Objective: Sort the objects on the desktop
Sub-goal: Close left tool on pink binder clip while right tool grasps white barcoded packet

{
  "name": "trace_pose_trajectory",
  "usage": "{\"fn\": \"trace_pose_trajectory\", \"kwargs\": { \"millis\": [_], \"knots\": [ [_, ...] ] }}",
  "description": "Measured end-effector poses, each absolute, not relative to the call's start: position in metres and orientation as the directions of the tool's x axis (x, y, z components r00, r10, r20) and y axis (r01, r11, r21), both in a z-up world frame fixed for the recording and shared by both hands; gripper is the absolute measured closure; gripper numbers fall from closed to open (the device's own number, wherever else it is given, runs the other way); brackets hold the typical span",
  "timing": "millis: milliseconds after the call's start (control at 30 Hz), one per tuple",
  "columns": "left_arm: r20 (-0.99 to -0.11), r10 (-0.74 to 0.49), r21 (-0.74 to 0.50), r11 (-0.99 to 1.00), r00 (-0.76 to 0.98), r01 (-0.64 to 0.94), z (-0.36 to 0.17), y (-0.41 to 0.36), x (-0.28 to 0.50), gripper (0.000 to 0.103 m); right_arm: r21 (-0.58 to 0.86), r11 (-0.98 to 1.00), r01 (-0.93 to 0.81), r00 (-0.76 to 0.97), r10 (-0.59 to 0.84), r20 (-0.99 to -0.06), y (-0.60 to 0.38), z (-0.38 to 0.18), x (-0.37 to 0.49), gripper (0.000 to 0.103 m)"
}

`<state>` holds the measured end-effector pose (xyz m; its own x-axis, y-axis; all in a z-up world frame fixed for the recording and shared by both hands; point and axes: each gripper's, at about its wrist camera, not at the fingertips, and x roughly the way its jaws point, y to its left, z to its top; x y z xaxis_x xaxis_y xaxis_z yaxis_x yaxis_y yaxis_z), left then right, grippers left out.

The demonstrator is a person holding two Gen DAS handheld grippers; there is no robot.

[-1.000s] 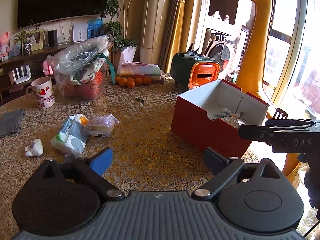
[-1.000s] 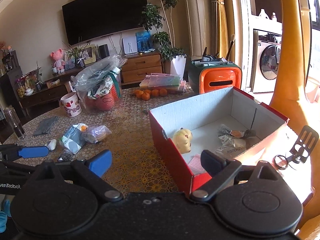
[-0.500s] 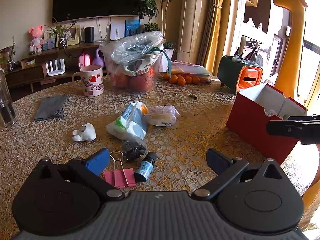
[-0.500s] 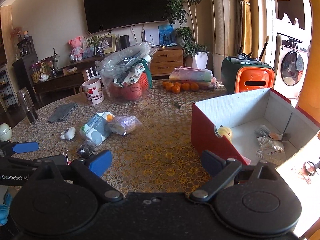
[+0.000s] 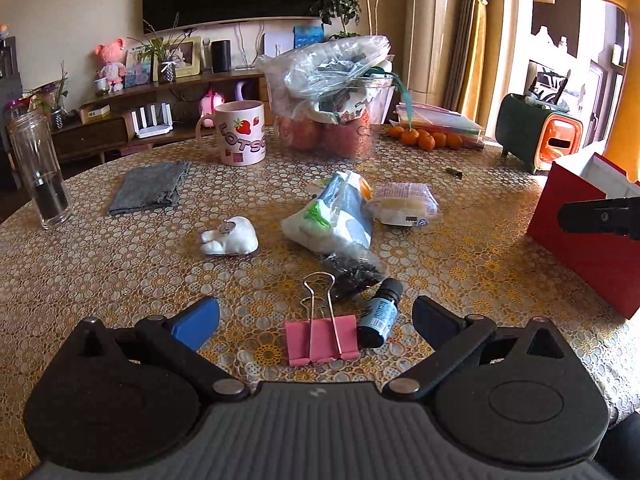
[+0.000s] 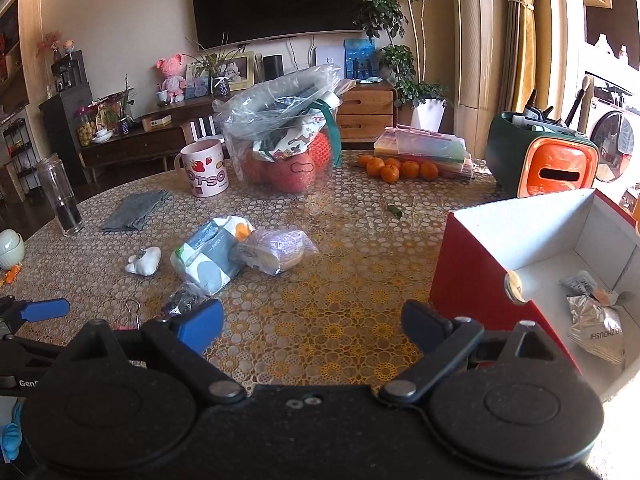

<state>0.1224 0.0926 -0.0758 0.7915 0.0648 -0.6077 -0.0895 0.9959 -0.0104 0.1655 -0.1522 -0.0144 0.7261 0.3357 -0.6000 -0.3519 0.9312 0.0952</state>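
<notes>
My left gripper [image 5: 316, 318] is open, low over the table, with a pink binder clip [image 5: 321, 338] and a small dark dropper bottle [image 5: 380, 312] lying between its fingers. Beyond them lie a dark crinkly packet [image 5: 354, 272], a tissue pack [image 5: 334, 216], a wrapped bun [image 5: 404, 205] and a white figurine [image 5: 232, 237]. My right gripper [image 6: 312, 322] is open and empty over bare tablecloth, just left of the red box [image 6: 468, 276], which holds foil packets [image 6: 596, 320]. The left gripper's blue fingertip [image 6: 44, 309] shows at the right view's left edge.
A strawberry mug [image 5: 240, 132], a plastic bag of fruit [image 5: 332, 96], a grey cloth [image 5: 148, 186] and a glass bottle [image 5: 38, 168] stand farther back. Tangerines [image 6: 396, 169], a stack of folders [image 6: 424, 150] and an orange-green caddy [image 6: 548, 160] sit at the back right.
Both grippers swung left, away from the red box. The left one came down over the binder clip and dropper bottle. Both stayed open.
</notes>
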Motion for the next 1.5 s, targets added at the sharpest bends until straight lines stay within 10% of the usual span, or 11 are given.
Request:
{"fn": "trace_pose_trajectory", "kwargs": {
  "millis": [767, 1267, 1500],
  "knots": [
    [-0.654, 0.127, 0.089, 0.992, 0.745, -0.091, -0.124, 0.092, 0.149, 0.011, 0.036, 0.894, -0.447, 0.668, 0.36, -0.652, -0.1, -0.044, 0.221, 0.007],
    [-0.647, 0.044, 0.007, 0.999, 0.761, -0.051, -0.131, 0.099, 0.152, 0.051, 0.059, 0.914, -0.402, 0.67, 0.337, -0.661, -0.06, -0.063, 0.308, 0.008],
    [-0.64, 0.038, 0.001, 0.999, 0.767, -0.048, -0.131, 0.101, 0.151, 0.052, 0.097, 0.95, -0.296, 0.657, 0.276, -0.701, -0.046, -0.072, 0.341, 0.009]
  ]
}}
